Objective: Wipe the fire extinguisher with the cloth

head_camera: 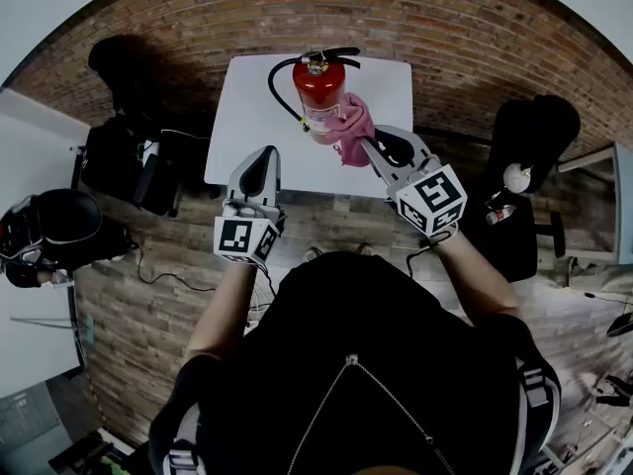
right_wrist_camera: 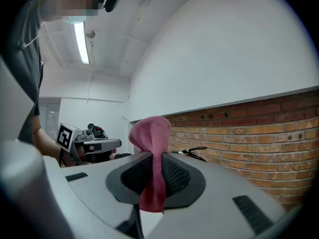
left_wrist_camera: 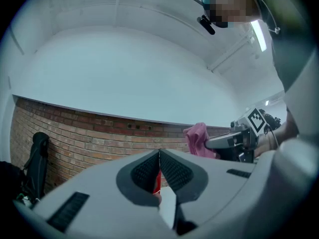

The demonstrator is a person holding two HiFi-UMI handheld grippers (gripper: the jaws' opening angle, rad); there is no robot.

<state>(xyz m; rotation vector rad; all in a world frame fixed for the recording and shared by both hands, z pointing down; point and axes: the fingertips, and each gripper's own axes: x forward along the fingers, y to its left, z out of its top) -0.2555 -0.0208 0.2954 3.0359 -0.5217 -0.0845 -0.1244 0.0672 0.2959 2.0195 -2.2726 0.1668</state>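
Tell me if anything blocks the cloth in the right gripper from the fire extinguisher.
Nothing visible does. The pink cloth, clamped in the right gripper, appears to rest against the side of the fire extinguisher, which stands on the white table.

The white rectangular tabletop (head_camera: 247, 117) lies bare left of the upright red metal fire extinguisher (head_camera: 318, 92), whose looping black hose (head_camera: 274, 87) bulges into that side, while the bunched pink cloth (head_camera: 354, 127) clamped in the right gripper (head_camera: 368, 148) blocks the right flank.
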